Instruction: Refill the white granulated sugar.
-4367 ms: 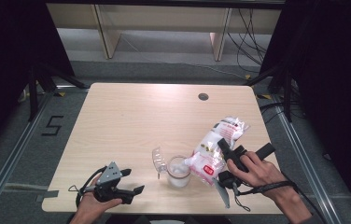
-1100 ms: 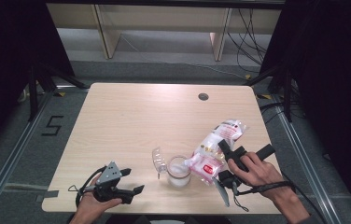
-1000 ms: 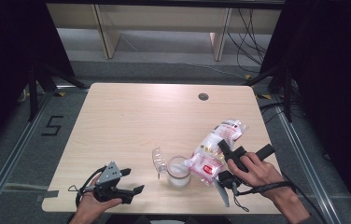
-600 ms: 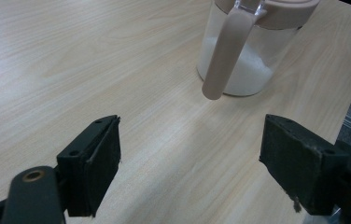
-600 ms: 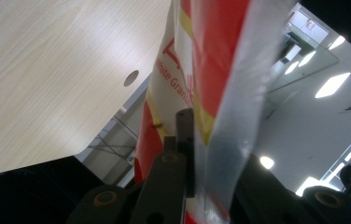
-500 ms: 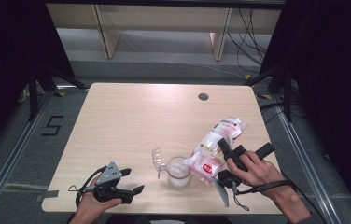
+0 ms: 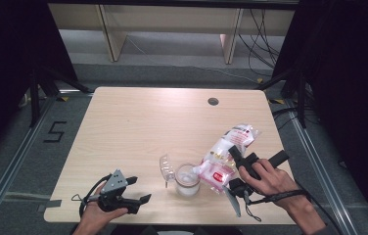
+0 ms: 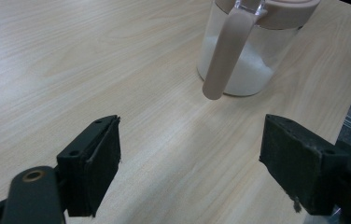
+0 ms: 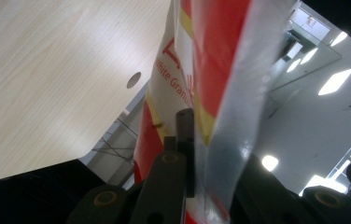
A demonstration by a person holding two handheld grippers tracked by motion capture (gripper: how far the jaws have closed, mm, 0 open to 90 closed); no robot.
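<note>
High view: right gripper clenched on sugar bag, bag tipped lower than few seconds back, mouth now over open jar near bench front edge. Pouring likely under way; jar part filled. Left gripper released, idle at front-left, unmoved.

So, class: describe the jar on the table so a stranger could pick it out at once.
Start at the pale wooden table and go to its near edge, between the two hands. The jar stands there, clear, partly filled with white granules. Unlike the red-and-white bag tilted over it, it is rigid, with a beige flip lid.
</note>
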